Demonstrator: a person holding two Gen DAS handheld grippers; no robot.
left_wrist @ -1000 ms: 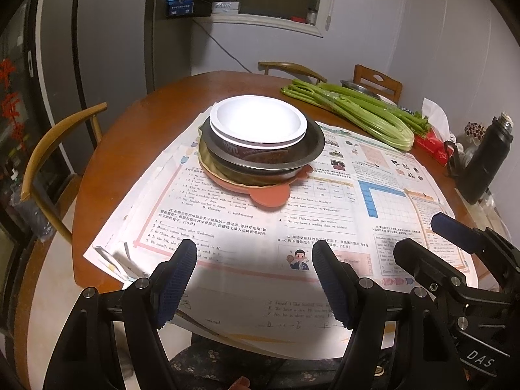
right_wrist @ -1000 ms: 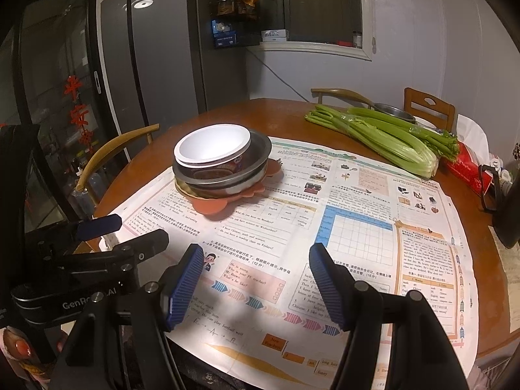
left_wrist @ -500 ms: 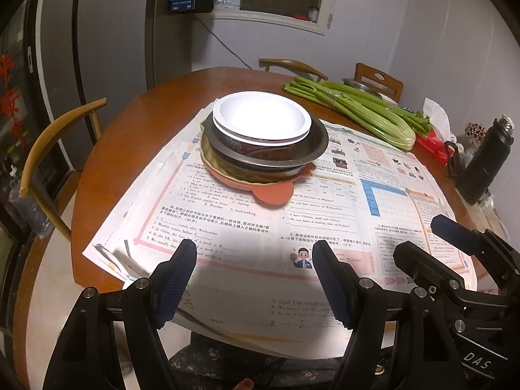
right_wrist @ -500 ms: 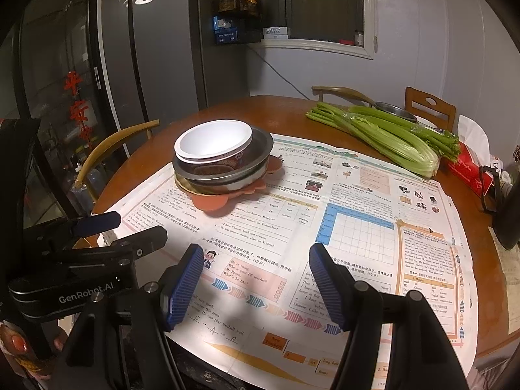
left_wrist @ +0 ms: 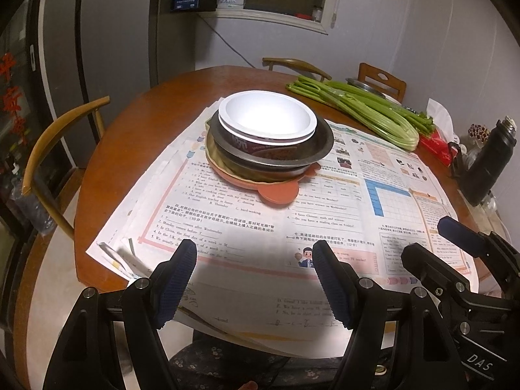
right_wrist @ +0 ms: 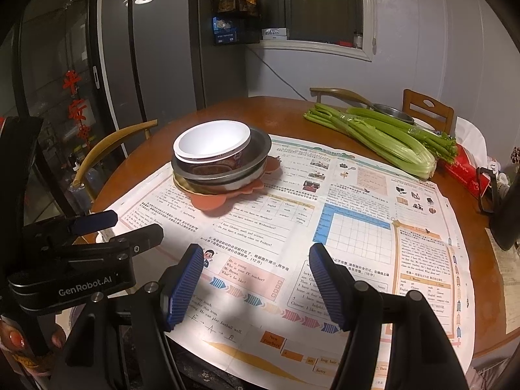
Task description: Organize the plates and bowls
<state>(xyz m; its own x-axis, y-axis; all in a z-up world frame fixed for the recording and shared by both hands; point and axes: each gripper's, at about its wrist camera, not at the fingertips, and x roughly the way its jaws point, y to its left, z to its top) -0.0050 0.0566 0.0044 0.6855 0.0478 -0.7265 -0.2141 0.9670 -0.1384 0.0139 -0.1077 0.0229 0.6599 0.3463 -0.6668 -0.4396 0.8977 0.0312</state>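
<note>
A stack of dishes stands on newspaper in the middle of the round wooden table (left_wrist: 130, 136). On top is a white bowl (left_wrist: 267, 118) (right_wrist: 212, 139), nested in a printed paper bowl (left_wrist: 260, 149). Below come a steel basin (left_wrist: 320, 149) (right_wrist: 258, 154), a yellowish plate and an orange plate with ears (left_wrist: 276, 193) (right_wrist: 208, 201). My left gripper (left_wrist: 253, 250) (right_wrist: 135, 224) hovers open over the near edge of the paper, well short of the stack. Beside it on the right, my right gripper (right_wrist: 256, 253) (left_wrist: 425, 239) is also open with nothing between its pads.
Celery stalks (left_wrist: 364, 110) (right_wrist: 383, 136) lie at the back right, with a steel dish (right_wrist: 393, 112) behind them. A red packet (left_wrist: 435, 144) and a black flask (left_wrist: 490, 162) stand at the right edge. Wooden chairs (left_wrist: 55, 136) ring the table. A hand with red nails (right_wrist: 16, 339) holds the left gripper.
</note>
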